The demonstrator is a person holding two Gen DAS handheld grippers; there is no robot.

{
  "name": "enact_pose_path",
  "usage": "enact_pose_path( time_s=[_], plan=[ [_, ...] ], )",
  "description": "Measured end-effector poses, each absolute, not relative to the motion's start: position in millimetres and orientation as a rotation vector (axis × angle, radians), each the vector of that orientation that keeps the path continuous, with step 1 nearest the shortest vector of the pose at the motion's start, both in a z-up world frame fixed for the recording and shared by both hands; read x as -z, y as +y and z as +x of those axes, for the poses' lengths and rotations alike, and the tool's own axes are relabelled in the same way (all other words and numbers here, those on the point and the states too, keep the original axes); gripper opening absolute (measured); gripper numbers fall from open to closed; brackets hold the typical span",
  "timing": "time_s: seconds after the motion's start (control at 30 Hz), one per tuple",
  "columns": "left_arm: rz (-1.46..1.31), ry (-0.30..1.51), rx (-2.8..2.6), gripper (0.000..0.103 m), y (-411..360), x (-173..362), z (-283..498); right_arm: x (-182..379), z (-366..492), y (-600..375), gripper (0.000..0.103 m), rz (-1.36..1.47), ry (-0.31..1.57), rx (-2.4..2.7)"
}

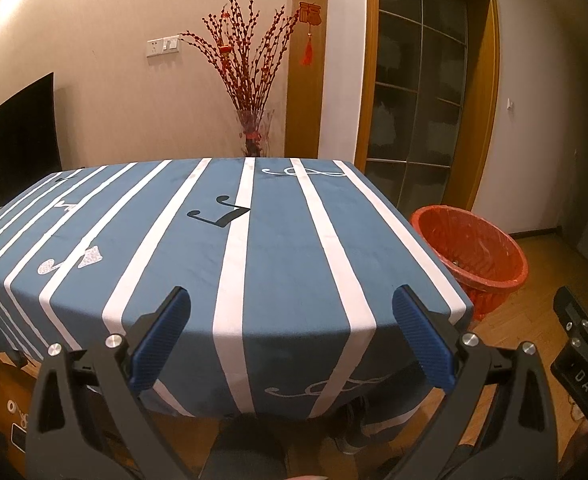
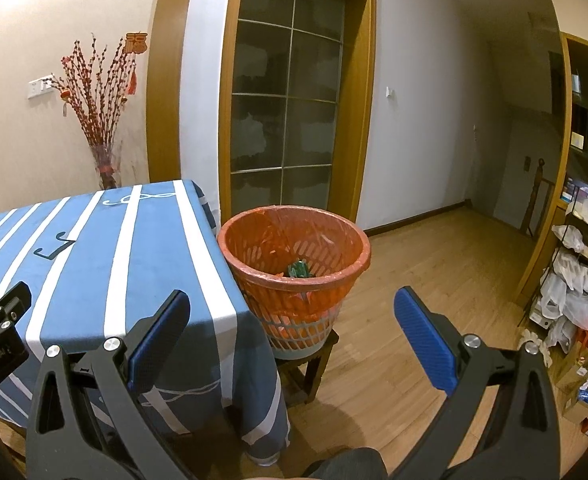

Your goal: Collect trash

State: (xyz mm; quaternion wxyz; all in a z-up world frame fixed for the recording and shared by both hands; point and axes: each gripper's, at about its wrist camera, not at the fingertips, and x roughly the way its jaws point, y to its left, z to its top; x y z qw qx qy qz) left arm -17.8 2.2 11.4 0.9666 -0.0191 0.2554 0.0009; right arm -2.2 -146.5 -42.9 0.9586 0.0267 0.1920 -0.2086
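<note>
1. The table under the blue cloth with white stripes (image 1: 277, 248) is the landmark; the left gripper (image 1: 291, 300) hangs over its near edge, blue-padded tongs spread wide, holding nothing.
2. The right gripper (image 2: 291, 302) sits off the table's right corner, tongs equally wide and empty.
3. The orange-lined plastic mesh wastebasket (image 2: 294, 268) stands on a small dark wooden stool (image 2: 314, 368) just beside that corner.
4. A green crumpled wrapper (image 2: 298, 269) lies inside the wastebasket.

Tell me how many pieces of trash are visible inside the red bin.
1: a green piece lies at the bottom of the bin, which stands on a stool beside the table. More may be hidden behind the near rim.
</note>
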Motion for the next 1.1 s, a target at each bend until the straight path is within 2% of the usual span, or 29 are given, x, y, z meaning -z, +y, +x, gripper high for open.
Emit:
enact_pose_path(
  time_s=[1.1],
  plan=[
    [-0.058, 0.501, 0.005, 0.099, 3.7, -14.1, -18.1, 43.9, -0.8, -145.5, 0.100, 0.055, 0.394, 0.422]
  ],
)
